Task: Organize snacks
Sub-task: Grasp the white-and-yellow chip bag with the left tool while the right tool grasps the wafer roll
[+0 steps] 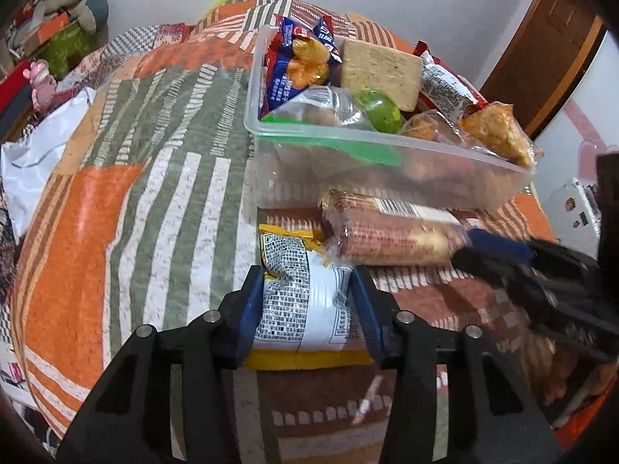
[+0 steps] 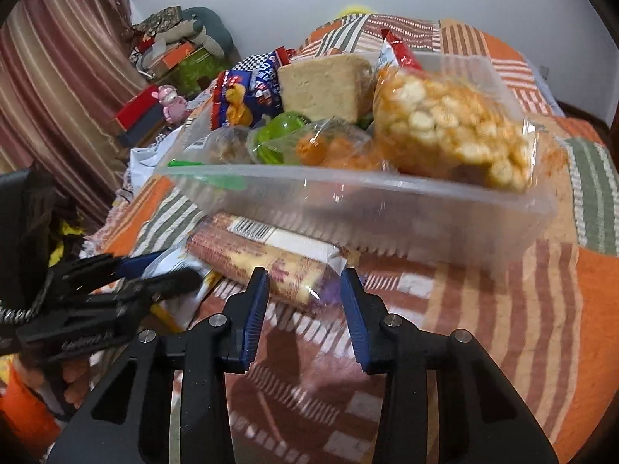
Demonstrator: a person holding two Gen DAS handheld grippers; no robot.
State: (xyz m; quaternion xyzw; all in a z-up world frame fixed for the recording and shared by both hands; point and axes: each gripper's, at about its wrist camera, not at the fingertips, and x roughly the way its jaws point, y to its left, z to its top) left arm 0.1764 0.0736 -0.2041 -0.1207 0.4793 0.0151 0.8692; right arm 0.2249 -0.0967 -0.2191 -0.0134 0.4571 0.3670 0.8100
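Left wrist view: left gripper (image 1: 307, 290) clamped across yellow snack packet (image 1: 303, 301); light, crinkly, crushable. Right gripper (image 2: 305, 290) agape near wafer pack (image 2: 267, 261); grasp mid-length, gently.

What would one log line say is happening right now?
left gripper: shut on yellow-white packet | right gripper: open, at biscuit roll | clear bin: full of snacks

Home, likely bedroom or living room: patchwork-patterned cloth (image 1: 127, 178) over table, striped curtain (image 2: 58, 73) far left, cluttered boxes and plush toys (image 2: 185, 38) against far wall, wooden door (image 1: 549, 50) far right.
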